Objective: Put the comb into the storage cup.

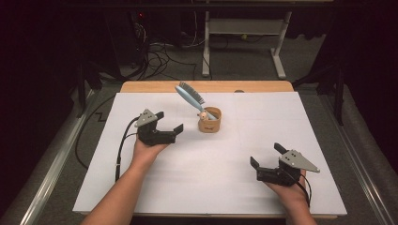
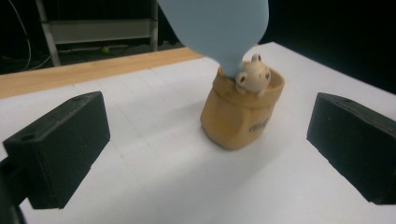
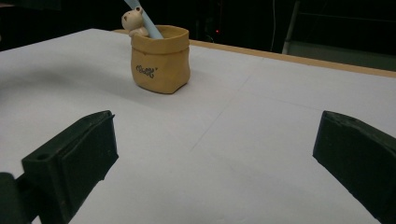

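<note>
While the high view shows the whole white desk [image 1: 206, 187] with both hands on it, the two gripper views come close to the tan holder [image 1: 209, 120] and give details that the high view does not. From above, the blue brush [image 1: 189, 96] is seen complete: its handle stands in the holder and its bristled head leans up and to the left, toward the far edge. In the left gripper view the brush [image 2: 219, 28] is a blurred blue shape cut by the top border, and a small cream bear figure [image 2: 253, 75] sits at the rim of the holder [image 2: 240, 114]. The right gripper view shows dark lettering on the front of the holder [image 3: 160, 58], too small to read. The left hand-held gripper [image 1: 169, 121] has its jaws wide apart and is near the holder, just to its left, not touching it. The right hand-held gripper [image 1: 266, 154] is also wide open, with nothing between its jaws, and lies well apart from the holder, near the front right part of the desk. The holder stands behind the middle of the desk, closer to the far wooden edge [image 1: 141, 87]. Bare white surface lies around it on all sides, and between the two hands.
</note>
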`<state>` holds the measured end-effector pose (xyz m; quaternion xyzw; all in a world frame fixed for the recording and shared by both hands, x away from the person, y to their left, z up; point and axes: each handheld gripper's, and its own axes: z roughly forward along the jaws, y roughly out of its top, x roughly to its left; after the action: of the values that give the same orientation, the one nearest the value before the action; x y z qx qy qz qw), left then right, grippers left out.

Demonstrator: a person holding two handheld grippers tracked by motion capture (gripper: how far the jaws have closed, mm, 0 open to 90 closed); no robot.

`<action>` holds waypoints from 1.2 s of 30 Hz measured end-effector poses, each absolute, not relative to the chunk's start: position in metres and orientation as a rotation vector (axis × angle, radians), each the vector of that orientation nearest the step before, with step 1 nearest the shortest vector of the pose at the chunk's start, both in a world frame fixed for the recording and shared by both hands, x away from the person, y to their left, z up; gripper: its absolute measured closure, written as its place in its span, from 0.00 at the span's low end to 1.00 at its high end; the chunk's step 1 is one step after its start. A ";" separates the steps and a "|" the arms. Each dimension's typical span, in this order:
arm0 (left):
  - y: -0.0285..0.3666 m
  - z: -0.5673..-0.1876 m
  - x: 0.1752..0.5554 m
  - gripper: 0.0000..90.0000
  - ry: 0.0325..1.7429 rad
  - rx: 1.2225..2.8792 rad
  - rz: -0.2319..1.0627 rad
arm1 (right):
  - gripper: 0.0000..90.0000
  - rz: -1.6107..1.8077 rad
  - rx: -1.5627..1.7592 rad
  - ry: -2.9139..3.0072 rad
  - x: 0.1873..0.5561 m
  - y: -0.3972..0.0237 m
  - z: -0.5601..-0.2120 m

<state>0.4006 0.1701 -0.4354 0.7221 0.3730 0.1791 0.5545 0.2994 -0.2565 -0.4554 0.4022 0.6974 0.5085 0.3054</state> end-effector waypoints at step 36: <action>0.239 -0.449 0.311 0.00 0.810 1.691 0.485 | 0.01 1.316 1.069 1.819 0.287 -0.255 -0.453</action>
<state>0.3109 0.2391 -0.4492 0.7193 0.3445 0.2064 0.5668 0.2874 -0.2551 -0.4527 0.4072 0.6927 0.5011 0.3214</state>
